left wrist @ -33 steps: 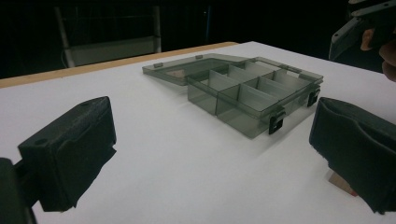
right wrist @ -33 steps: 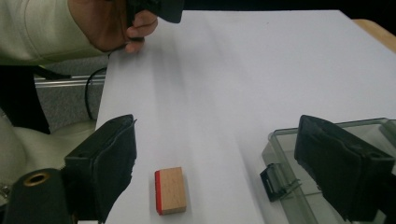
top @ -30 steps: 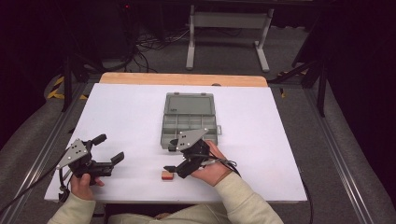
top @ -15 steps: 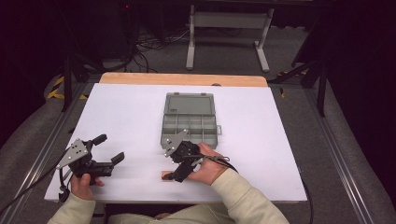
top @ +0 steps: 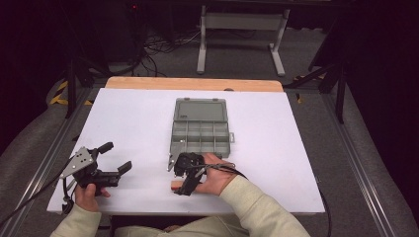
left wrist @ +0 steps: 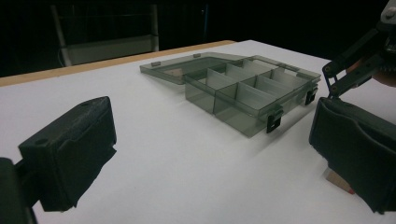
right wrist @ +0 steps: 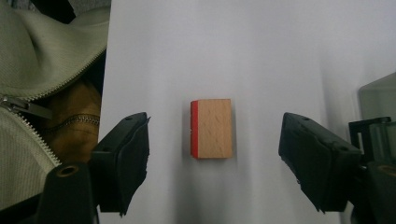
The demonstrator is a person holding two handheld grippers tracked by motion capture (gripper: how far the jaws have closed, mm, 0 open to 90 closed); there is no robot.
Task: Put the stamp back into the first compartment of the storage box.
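Observation:
A small wooden block [right wrist: 211, 128] with one red edge lies flat on the white table [top: 276, 148] near its front edge. My right gripper [right wrist: 215, 122] points down over it. The block sits between the jaws with a gap on each side; they have just been closing and touch nothing. In the high view the right gripper [top: 182, 186] hangs over the block [top: 175, 185]. My left gripper [top: 117, 157] rests at the front left, open and empty. In the left gripper view, the left gripper [left wrist: 212, 140] faces the box [left wrist: 247, 88], with a corner of the block [left wrist: 337, 180] behind its right jaw.
A grey see-through compartment box [top: 200, 133] lies open mid-table, its lid [top: 201, 109] folded back flat and its cells empty. The table's front edge runs just below the block, with a jacket sleeve [right wrist: 42, 70] beside it. A wooden strip [top: 192, 84] borders the far edge.
My right gripper has come left and toward the front edge, tipped down over the block, and its jaws have narrowed. The left gripper has stayed put.

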